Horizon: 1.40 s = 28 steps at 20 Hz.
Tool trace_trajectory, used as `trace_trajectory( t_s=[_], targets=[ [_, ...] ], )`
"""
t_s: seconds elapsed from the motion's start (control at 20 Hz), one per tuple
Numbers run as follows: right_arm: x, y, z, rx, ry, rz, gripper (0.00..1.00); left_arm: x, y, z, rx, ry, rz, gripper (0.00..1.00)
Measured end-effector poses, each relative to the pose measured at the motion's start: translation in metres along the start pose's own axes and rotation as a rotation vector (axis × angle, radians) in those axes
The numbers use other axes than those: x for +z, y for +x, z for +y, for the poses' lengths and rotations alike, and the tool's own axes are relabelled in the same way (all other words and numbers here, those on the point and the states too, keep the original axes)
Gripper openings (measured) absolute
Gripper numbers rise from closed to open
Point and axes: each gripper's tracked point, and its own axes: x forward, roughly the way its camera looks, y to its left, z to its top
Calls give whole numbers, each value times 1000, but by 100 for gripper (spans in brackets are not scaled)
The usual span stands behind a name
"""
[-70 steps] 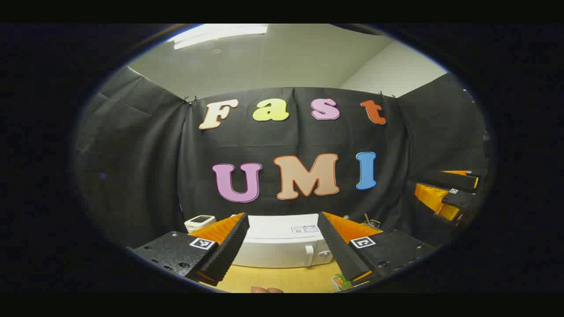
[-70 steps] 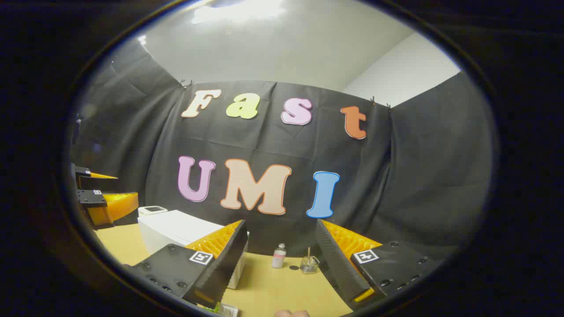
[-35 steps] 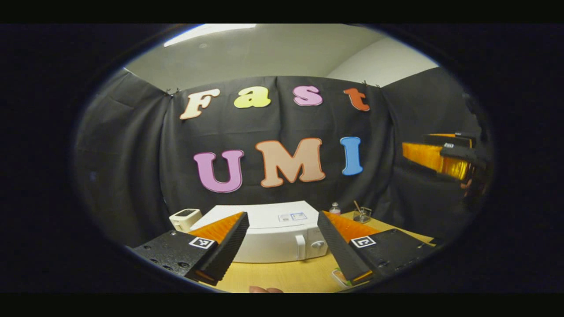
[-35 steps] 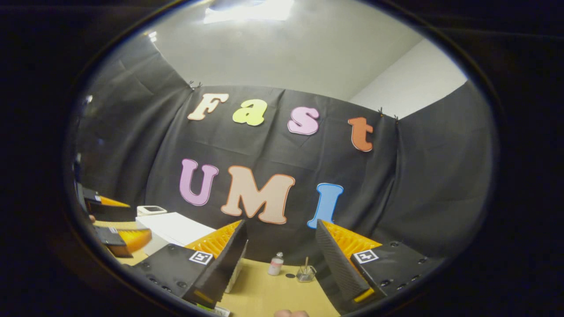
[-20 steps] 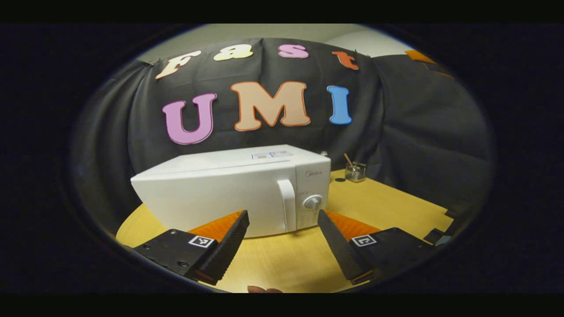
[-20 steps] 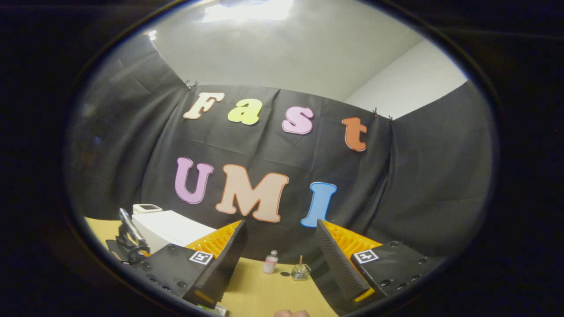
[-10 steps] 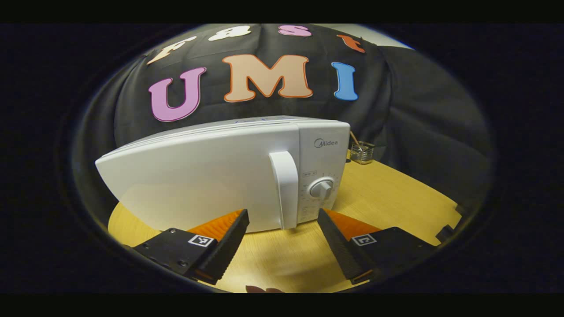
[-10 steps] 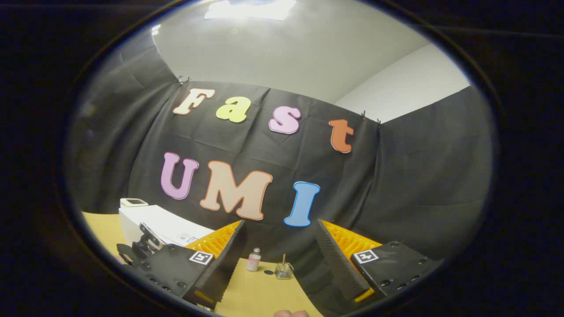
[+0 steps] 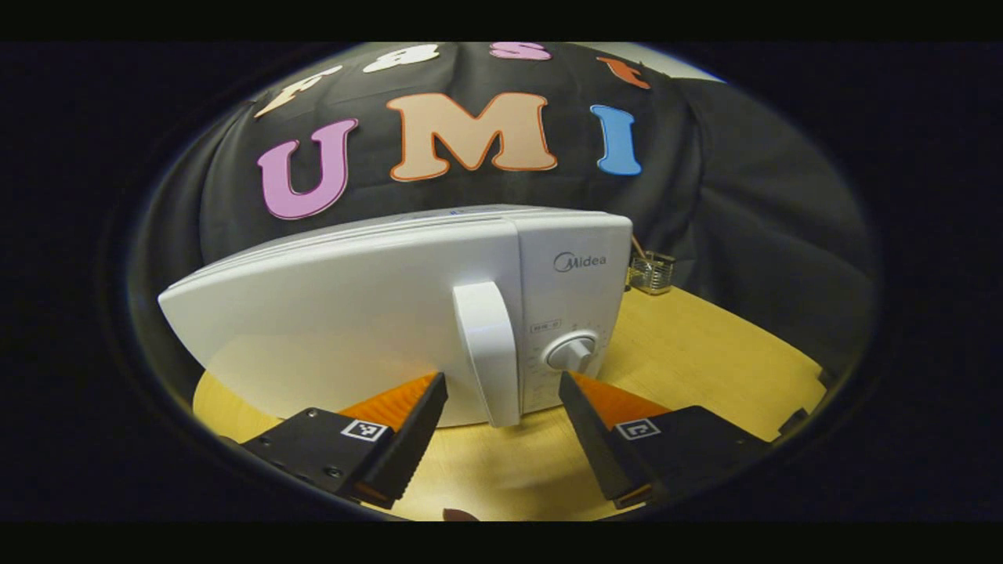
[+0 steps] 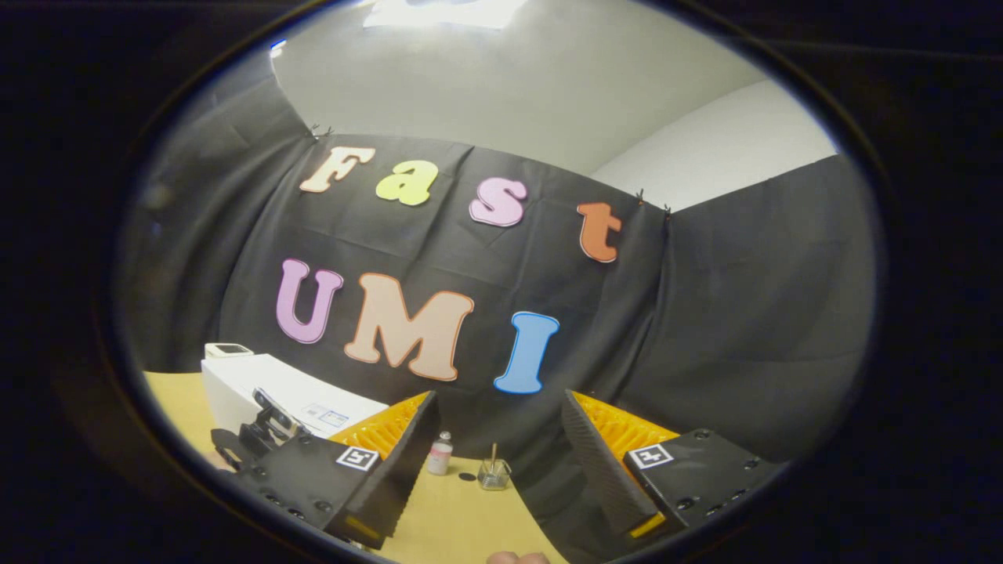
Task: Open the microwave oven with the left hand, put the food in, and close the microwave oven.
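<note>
1. Two fingers of the left claw (image 9: 501, 392) stand spread apart, one on each side of the microwave's door handle (image 9: 487, 352), and pinch nothing. Neither finger seems to touch the handle. I judge they are set this way so that they can press in on the handle and pull the door.
2. Just behind the handle is the microwave (image 9: 392, 313) itself, white, door shut, sitting on the wooden worktop (image 9: 705, 345). Opening it is not yet done.
3. Right of the handle, on the microwave's control panel, sits a round knob (image 9: 570, 352). It lies close to the claw's right finger, so a careless squeeze could catch it.
4. Beyond the microwave's right corner, a small glass jar (image 9: 650, 270) with a stick in it stands on the worktop, well clear of the door's swing as far as I can judge.
5. From the right gripper view, the right claw (image 10: 500, 450) is also spread and empty, held off to the microwave's right, likely waiting for the food step. A small bottle (image 10: 440, 454) stands near the jar.
6. I cannot place the food.
</note>
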Motion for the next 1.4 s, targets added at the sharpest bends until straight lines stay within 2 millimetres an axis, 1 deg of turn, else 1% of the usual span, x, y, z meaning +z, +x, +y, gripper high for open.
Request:
trace_trajectory(
  t_s=[0.05,0.1,0.15,0.2,0.25,0.3,0.35,0.4,0.45,0.5,0.55,0.75,0.8,0.85,0.95,1.05,1.1,1.15,1.3,1.4],
  targets=[
    [-1,-2,-2,-4,3,1,97,1,1,2,5,-3,-6,84],
    [-2,-2,-4,-7,4,3,99,1,1,2,8,-5,-3,81],
    [-3,-4,-7,-10,3,7,99,-1,0,2,10,-2,3,78],
    [-5,-4,-8,-13,5,12,97,-2,1,4,16,2,9,78],
    [-8,-3,-8,-13,11,22,97,-1,1,7,28,6,8,74],
    [-10,-3,-8,-11,21,29,96,1,1,10,38,3,3,68],
    [-10,-3,-8,-12,29,31,97,-1,1,10,35,-6,8,55],
    [-10,-3,-10,-14,34,31,97,-1,1,6,18,-16,10,49],
    [-10,-3,-11,-16,35,32,97,-1,1,2,3,-19,10,39],
    [-11,-4,-11,-17,36,36,96,-2,3,3,11,-16,13,39],
    [-13,-4,-12,-16,38,41,96,-2,1,3,17,-15,17,29],
    [-15,-5,-13,-17,47,48,97,0,1,5,9,-56,6,23],
    [-15,-5,-14,-17,46,48,96,0,1,4,3,-61,20,22],
    [-16,-5,-14,-17,48,50,96,-2,1,4,-7,-67,35,19],
    [-17,-4,-13,-13,56,53,97,-3,-1,3,-30,-71,50,19],
    [-18,-3,-11,-7,66,53,97,-1,-1,4,-40,-63,48,12],
    [-17,-3,-11,-4,66,51,97,-1,-1,4,-35,-55,57,12],
    [-17,-3,-11,-1,61,47,97,-4,-1,4,-28,-46,80,9],
    [-16,-2,-11,0,53,39,96,0,-4,4,-30,-71,77,9],
    [-16,-1,-13,-6,54,36,96,-4,-4,4,-32,-69,94,9]
  ],
)
